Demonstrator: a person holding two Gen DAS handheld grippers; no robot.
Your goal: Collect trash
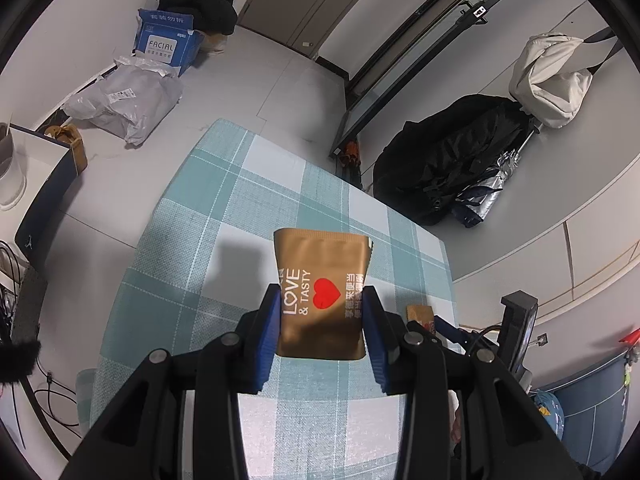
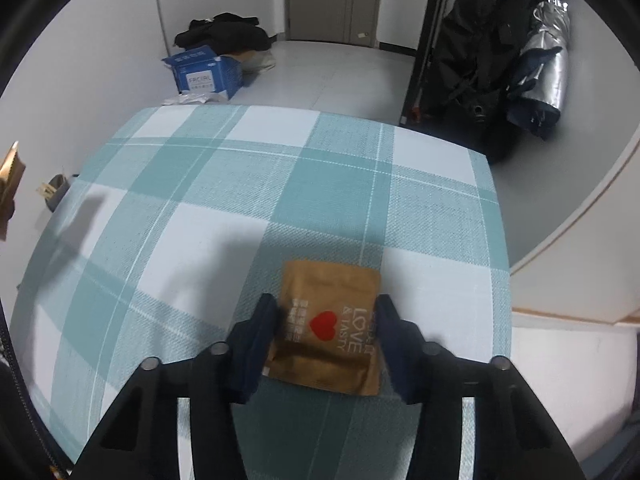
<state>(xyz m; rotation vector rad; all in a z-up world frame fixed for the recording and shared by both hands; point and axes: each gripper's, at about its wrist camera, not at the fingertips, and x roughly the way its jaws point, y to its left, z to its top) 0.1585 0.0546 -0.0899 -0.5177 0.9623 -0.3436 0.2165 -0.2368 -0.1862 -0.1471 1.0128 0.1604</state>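
Observation:
My left gripper is shut on a brown snack pouch printed "LOVE & TASTY" with a red heart, holding it by its sides above the teal-and-white checked tablecloth. A second, identical brown pouch lies flat on the tablecloth near its right edge. My right gripper points down at it, one dark finger against each side edge. In the left wrist view this second pouch peeks out at the right. The held pouch shows at the right wrist view's far left edge.
On the floor beyond the table lie a blue "FACIAL" box, a grey plastic parcel and dark clothes. A black bag and a white bag hang by the door. A white box stands to the left.

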